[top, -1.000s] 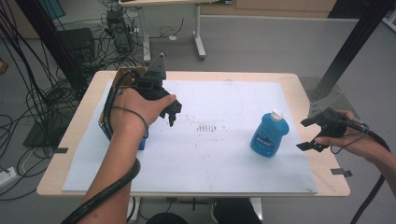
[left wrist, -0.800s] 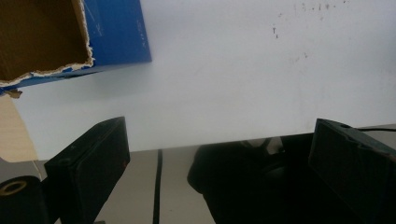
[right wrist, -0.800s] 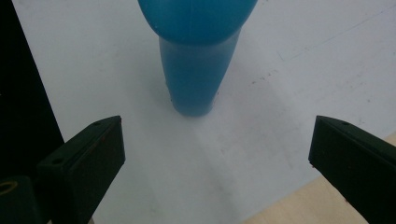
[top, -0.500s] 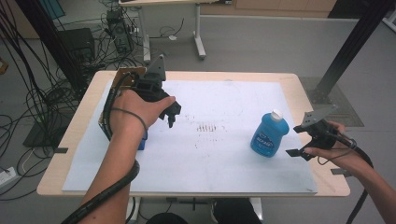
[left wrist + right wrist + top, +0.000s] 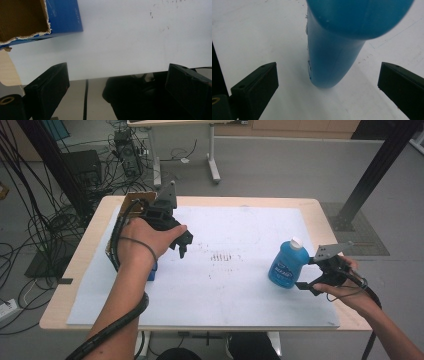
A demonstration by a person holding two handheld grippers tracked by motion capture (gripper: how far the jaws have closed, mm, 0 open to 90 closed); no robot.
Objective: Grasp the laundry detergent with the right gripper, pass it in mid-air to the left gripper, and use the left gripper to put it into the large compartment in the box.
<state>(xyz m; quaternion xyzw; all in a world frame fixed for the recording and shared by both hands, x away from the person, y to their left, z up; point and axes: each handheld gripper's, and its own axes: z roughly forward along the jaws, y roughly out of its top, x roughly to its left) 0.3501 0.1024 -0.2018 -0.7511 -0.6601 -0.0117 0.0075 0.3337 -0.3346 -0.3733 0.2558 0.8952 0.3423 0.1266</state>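
Note:
A blue bottle [image 5: 285, 265] with a white cap [image 5: 296, 242] stands upright on the white paper [image 5: 235, 290] at the right. My right gripper [image 5: 306, 274] is open just to its right, low over the paper. In the right gripper view the bottle [image 5: 332, 50] rises close ahead, centred between the open jaws of that gripper [image 5: 327, 92], and nothing touches it. My left gripper [image 5: 184, 245] hovers open over the paper's left part with nothing in it. A blue box [image 5: 62, 15] with a torn cardboard opening lies beyond the left gripper [image 5: 117, 92].
The blue box [image 5: 151, 270] lies partly under the left forearm near the table's left edge [image 5: 75, 270]. Pencil marks [image 5: 222, 256] dot the middle of the paper. Cables, another table's legs and a black post stand on the floor beyond.
My right gripper has moved left and slightly down toward the bottle and now sits beside it. The left gripper and the bottle have stayed put.

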